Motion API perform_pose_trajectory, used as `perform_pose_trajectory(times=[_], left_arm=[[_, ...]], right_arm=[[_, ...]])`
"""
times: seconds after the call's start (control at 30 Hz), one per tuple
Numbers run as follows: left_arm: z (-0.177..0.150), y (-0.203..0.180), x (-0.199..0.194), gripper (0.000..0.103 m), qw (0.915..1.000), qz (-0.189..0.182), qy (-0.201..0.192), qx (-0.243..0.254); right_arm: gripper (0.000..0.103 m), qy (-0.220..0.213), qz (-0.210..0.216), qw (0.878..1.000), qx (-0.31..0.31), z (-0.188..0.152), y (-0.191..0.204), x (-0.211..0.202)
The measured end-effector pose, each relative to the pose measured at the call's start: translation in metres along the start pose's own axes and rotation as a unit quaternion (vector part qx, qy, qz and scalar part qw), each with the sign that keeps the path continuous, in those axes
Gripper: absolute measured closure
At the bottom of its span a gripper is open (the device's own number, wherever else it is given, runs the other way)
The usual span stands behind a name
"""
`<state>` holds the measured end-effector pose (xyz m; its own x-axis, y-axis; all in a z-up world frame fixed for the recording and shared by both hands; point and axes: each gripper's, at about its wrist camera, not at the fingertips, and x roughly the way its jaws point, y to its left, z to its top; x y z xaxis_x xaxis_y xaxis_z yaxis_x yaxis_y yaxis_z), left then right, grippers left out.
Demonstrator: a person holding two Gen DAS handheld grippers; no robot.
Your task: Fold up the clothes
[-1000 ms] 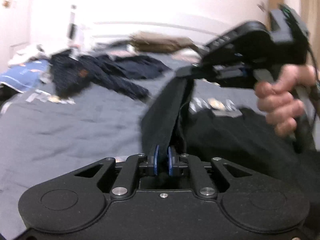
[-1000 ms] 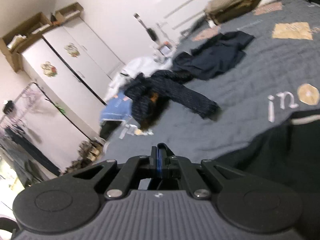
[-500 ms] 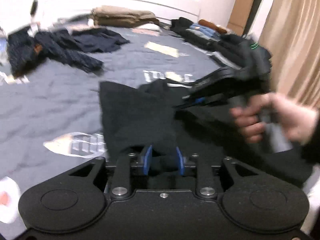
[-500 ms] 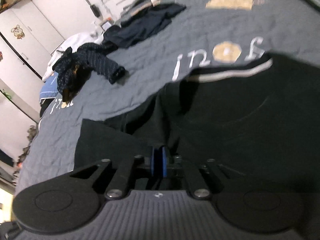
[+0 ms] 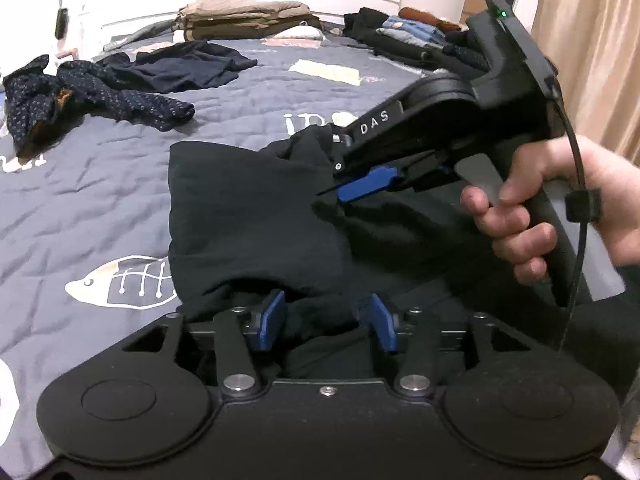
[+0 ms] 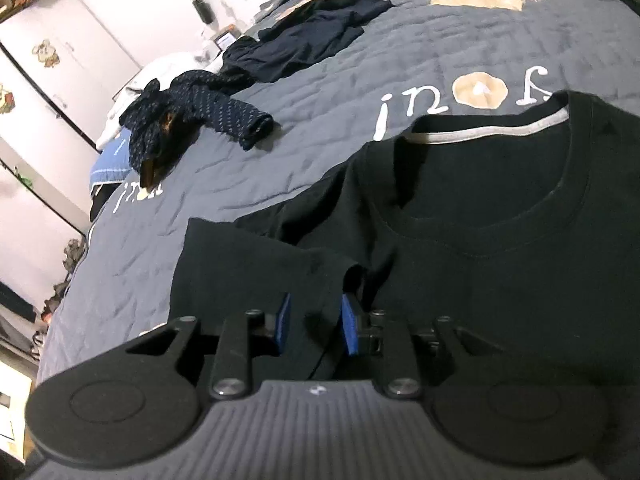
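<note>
On the bed (image 6: 400, 60), black T-shirt (image 6: 500, 240) collar points toward its headboard.

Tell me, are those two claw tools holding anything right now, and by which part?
Nothing is gripped. Both jaws are opening: the black T-shirt lies on the bed, its sleeve fabric loose between them.

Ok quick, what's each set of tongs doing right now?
Left tongs: opening, black cotton T-shirt loose between them.
Right tongs: opening, same shirt's fabric between them.

Your left gripper (image 5: 326, 322) and right gripper (image 6: 314, 326) lowered from mid-air, jaws opening around the black T-shirt (image 6: 500, 216), its sleeve now laid on the bed (image 6: 400, 40)
</note>
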<state>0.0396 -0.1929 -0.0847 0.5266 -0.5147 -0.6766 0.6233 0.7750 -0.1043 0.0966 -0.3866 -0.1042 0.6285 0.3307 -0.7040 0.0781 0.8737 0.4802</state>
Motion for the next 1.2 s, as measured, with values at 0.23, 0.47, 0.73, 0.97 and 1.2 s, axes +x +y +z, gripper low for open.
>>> perform_pose_trajectory(times=[0.23,0.47,0.73,0.97,1.2], left_arm=[[-0.002,-0.009,0.014,0.072,0.9994,0.034,0.004,0.000],[-0.003,-0.006,-0.007,0.093,0.9994,0.021,0.015,0.024],[-0.014,-0.018,-0.034,0.102,0.9971,0.001,0.019,0.074],[-0.005,-0.012,-0.027,0.074,0.9975,0.035,-0.022,0.058],[-0.002,-0.010,-0.009,0.066,0.9983,0.044,-0.020,0.033]], right_arm=[[0.091,-0.015,0.012,1.000,0.012,0.000,-0.005,0.005],[0.103,-0.058,0.005,0.997,0.046,0.006,-0.011,0.005],[0.103,-0.052,-0.007,0.998,0.016,0.016,-0.005,0.008],[0.098,-0.013,0.015,0.999,-0.029,0.003,0.012,-0.009],[0.081,0.010,0.002,1.000,-0.025,0.000,0.013,0.005]])
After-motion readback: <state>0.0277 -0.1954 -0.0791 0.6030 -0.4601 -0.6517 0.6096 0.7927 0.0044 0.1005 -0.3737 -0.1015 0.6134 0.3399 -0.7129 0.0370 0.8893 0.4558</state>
